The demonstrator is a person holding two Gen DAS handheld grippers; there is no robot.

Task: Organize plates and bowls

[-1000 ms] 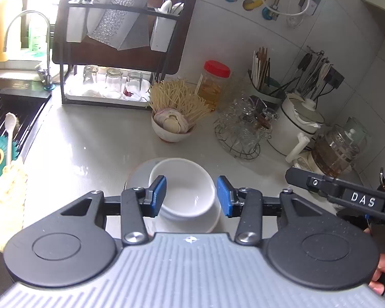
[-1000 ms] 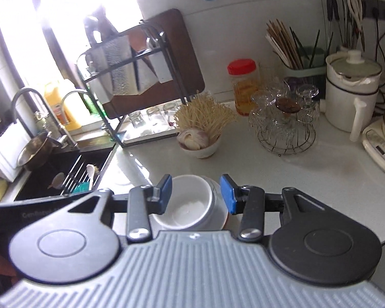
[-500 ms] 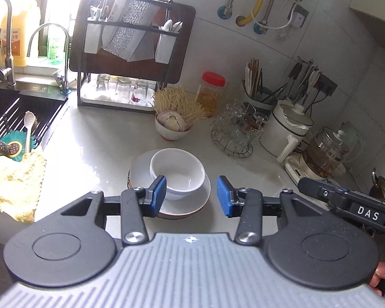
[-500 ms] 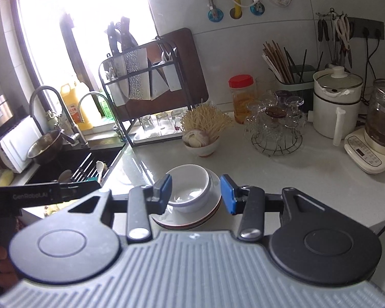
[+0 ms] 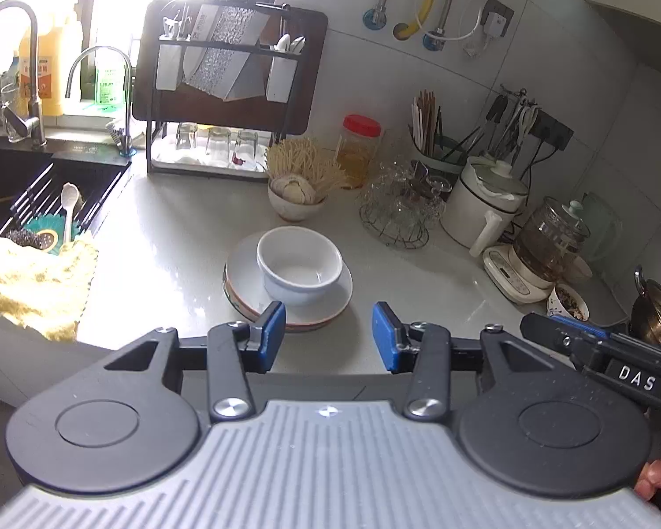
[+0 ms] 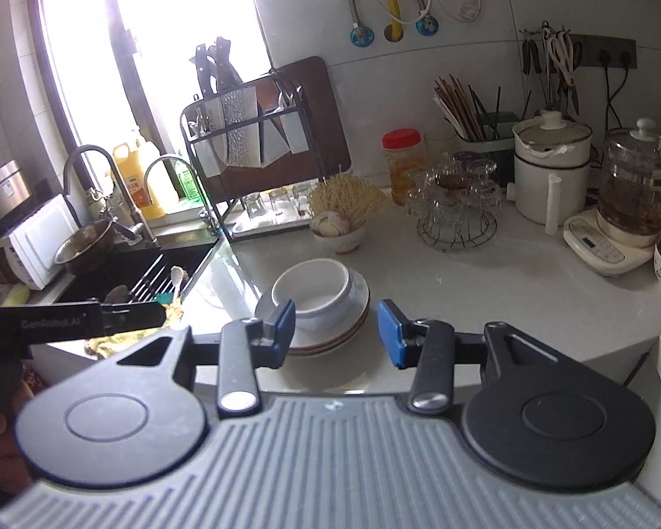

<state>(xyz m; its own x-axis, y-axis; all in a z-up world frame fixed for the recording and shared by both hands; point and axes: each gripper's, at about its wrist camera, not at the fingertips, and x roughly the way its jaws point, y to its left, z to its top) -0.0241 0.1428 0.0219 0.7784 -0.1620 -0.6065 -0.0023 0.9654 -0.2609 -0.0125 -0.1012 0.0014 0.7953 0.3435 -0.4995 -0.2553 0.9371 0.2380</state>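
A white bowl [image 5: 298,266] [image 6: 315,288] stands upright on a small stack of white plates [image 5: 242,280] [image 6: 357,315] near the front of the pale countertop. My left gripper [image 5: 328,336] hangs open in front of the stack, short of it, with nothing between its blue pads. Seen from the right wrist, my right gripper [image 6: 336,331] is also open and empty, held back from the plates over the counter's front edge. Each gripper's side shows at the edge of the other's view.
A bowl of garlic and dry noodles [image 5: 296,196] sits behind the stack. A wire rack of glasses [image 5: 396,214], white pot [image 5: 480,207] and glass kettle [image 5: 546,242] line the right. The sink [image 5: 35,203], a yellow cloth [image 5: 31,282] and a dish rack [image 5: 224,88] are left.
Both grippers have drawn back from the bowl and plates, which now look smaller and farther away. The bowl and stack have stayed put, and the jaws keep the same gap.
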